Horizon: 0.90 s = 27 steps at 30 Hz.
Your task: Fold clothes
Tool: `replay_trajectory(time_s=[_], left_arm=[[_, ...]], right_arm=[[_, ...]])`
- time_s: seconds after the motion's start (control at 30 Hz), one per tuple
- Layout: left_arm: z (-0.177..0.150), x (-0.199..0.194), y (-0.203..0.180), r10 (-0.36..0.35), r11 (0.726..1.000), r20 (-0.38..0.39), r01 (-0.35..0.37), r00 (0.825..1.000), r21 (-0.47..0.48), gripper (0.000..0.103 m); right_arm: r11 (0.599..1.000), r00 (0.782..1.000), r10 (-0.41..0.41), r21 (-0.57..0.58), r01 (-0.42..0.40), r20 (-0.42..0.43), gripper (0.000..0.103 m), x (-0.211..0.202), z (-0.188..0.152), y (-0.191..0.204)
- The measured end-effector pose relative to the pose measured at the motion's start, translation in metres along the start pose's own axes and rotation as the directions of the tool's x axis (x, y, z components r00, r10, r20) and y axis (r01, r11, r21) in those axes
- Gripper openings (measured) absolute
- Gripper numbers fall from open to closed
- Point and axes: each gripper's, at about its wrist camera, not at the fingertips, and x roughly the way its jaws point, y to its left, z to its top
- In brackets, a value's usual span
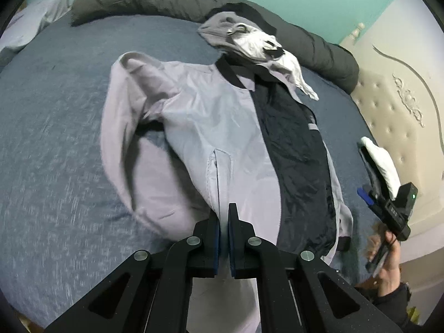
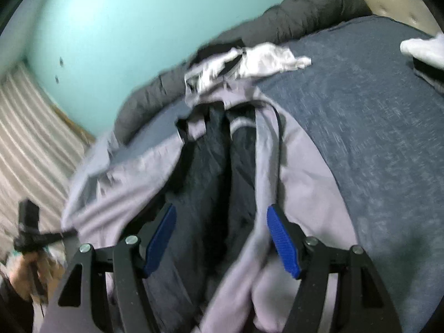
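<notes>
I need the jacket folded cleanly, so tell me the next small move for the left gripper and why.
Probably carry the pinched edge across toward the dark lining. The left gripper is shut on the jacket front edge, near the hem. The jacket lies open on the bed, dark lining exposed, so closing that panel looks like the next fold. The right gripper is open above it.

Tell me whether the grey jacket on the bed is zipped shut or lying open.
Open. The jacket lies spread on the bed, its front parted so the dark lining shows, one sleeve out to the side.
</notes>
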Motion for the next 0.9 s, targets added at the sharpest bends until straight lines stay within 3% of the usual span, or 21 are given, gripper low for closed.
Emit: replay_trajectory(time_s=[0.2,0.3,0.33,0.43,0.57,0.6,0.7,0.9], left_arm=[[-0.013,0.037,0.023,0.047,0.995,-0.029,-0.05,0.998,-0.092,0.009],[-0.018,0.04,0.03,0.05,0.99,-0.003,-0.05,0.999,-0.134,0.032],[-0.021,0.037,0.031,0.05,0.99,0.01,-0.048,0.999,-0.135,0.046],[-0.026,0.03,0.03,0.063,0.992,0.023,-0.06,0.998,-0.107,0.047],[-0.035,0.011,0.036,0.064,0.996,0.048,-0.061,0.997,-0.072,0.047],[-0.037,0.008,0.036,0.06,0.996,0.055,-0.057,0.997,-0.066,0.047],[-0.044,-0.003,0.038,0.048,0.998,0.07,-0.045,0.996,-0.045,0.047],[-0.051,-0.025,0.047,0.044,0.999,0.112,-0.041,0.993,-0.03,0.047]], right_arm=[[0.997,0.989,-0.028,0.072,0.039,-0.148,0.069,0.007,-0.028,-0.015],[0.996,0.982,-0.034,0.08,0.05,-0.187,0.069,0.009,-0.043,-0.014],[0.995,0.98,-0.041,0.077,0.057,-0.194,0.069,0.009,-0.047,-0.012],[0.996,0.976,-0.044,0.062,0.058,-0.214,0.068,0.014,-0.055,-0.003],[0.997,0.969,-0.052,0.041,0.064,-0.242,0.049,0.027,-0.064,0.008],[0.997,0.968,-0.057,0.044,0.07,-0.245,0.036,0.029,-0.065,0.009],[0.995,0.969,-0.083,0.039,0.095,-0.233,0.013,0.033,-0.068,0.013],[0.992,0.979,-0.114,-0.066,0.104,-0.169,0.004,0.026,-0.061,0.049]])
